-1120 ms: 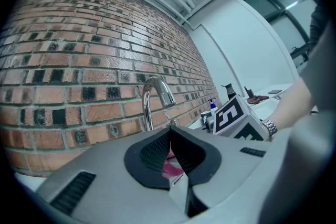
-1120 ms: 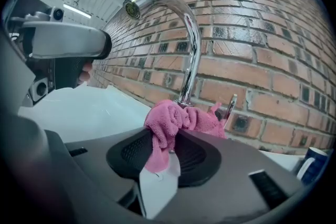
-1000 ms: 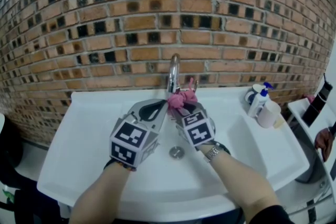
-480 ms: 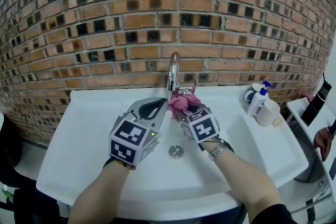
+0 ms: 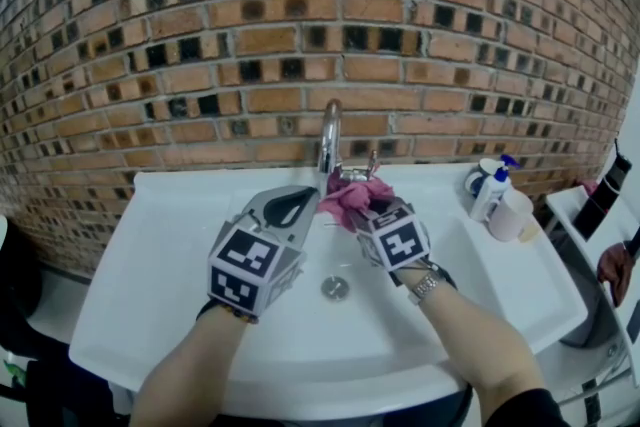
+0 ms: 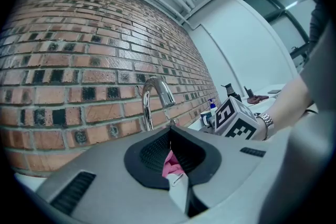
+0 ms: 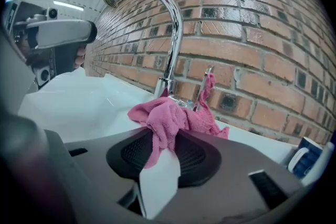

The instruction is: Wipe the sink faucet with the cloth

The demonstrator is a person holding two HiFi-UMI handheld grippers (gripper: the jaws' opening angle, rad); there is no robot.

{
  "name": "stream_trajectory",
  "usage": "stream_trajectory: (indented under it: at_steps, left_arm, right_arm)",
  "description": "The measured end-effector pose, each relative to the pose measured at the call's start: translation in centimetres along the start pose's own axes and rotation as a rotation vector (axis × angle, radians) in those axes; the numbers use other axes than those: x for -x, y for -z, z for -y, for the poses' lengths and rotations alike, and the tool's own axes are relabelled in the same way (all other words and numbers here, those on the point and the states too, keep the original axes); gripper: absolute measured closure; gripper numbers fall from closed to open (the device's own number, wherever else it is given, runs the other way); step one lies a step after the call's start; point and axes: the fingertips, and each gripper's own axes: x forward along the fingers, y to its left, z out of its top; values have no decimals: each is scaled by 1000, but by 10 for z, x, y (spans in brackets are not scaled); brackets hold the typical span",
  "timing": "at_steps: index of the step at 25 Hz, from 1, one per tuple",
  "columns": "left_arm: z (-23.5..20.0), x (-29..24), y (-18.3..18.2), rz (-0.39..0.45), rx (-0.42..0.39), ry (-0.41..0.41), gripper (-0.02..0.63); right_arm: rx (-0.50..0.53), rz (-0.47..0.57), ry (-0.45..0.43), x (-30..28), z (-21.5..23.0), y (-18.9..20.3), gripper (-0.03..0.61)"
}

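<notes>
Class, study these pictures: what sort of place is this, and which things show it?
Probably a washroom or utility wash area: a wide white basin sink, a curved chrome faucet at its back, and a white pump bottle with a blue top on its rim.

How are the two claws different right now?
The left claw is squeezed shut, while the right claw is clamped on the pink cloth. The left claw sits over the sink bowl, left of the faucet, while the right claw is up by the faucet's base with the cloth. What they share: each carries a marker cube, and both are over the white sink.
</notes>
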Motion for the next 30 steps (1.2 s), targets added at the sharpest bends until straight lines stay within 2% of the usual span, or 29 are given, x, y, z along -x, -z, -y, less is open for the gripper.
stream_trajectory:
  at_steps: [15, 30]
  left_arm:
    - [-1, 0, 3, -8, -3, -3, 604]
    - [-3, 0, 6, -15, -2, -5, 605]
  right_arm:
    - [-24, 15, 61, 14, 32, 1, 443]
    - [-133, 104, 113, 25, 68, -23, 446]
